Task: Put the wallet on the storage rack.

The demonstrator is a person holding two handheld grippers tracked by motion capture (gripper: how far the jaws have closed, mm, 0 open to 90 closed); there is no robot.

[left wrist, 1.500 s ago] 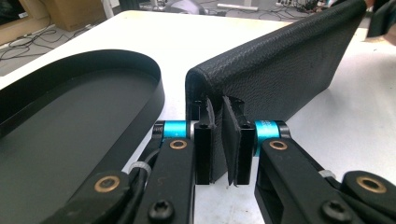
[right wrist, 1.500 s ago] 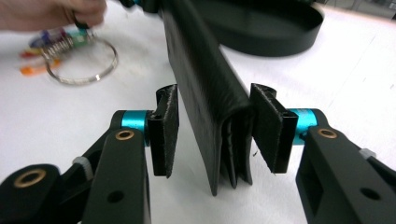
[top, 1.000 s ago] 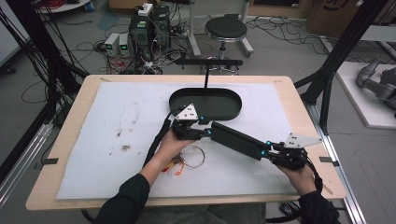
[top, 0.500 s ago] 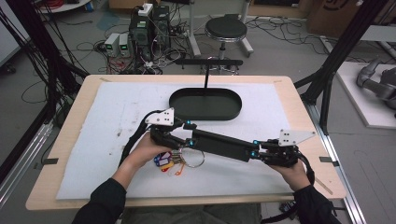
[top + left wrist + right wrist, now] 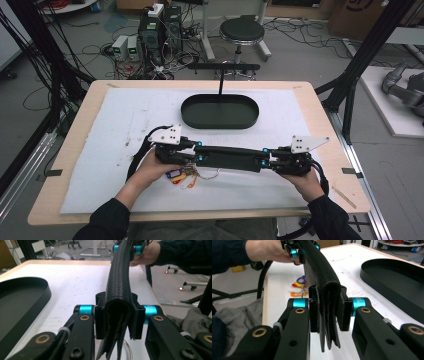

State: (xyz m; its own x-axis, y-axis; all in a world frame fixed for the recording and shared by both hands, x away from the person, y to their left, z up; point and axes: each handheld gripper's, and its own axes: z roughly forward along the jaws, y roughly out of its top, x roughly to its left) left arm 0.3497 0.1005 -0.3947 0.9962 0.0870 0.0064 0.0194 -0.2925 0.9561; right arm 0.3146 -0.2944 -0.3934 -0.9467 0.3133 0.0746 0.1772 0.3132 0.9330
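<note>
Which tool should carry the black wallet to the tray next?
Left, probably. Both tools clamp the black wallet by its ends, but the left tool sits nearer the black tray; the right tool is farther off.

This is a lab or robotics workshop — a wooden table (image 5: 320, 100) with a white mat (image 5: 100, 150) stands on a grey concrete floor strewn with cables (image 5: 95, 50). Behind it sit electronic boxes (image 5: 160, 27) and a round stool (image 5: 241, 31) — black metal frame posts (image 5: 370, 45) flank the table.

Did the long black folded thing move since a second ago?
Yes. The black folded case came toward the person, away from the black tray, and now lies level between both grippers.
</note>
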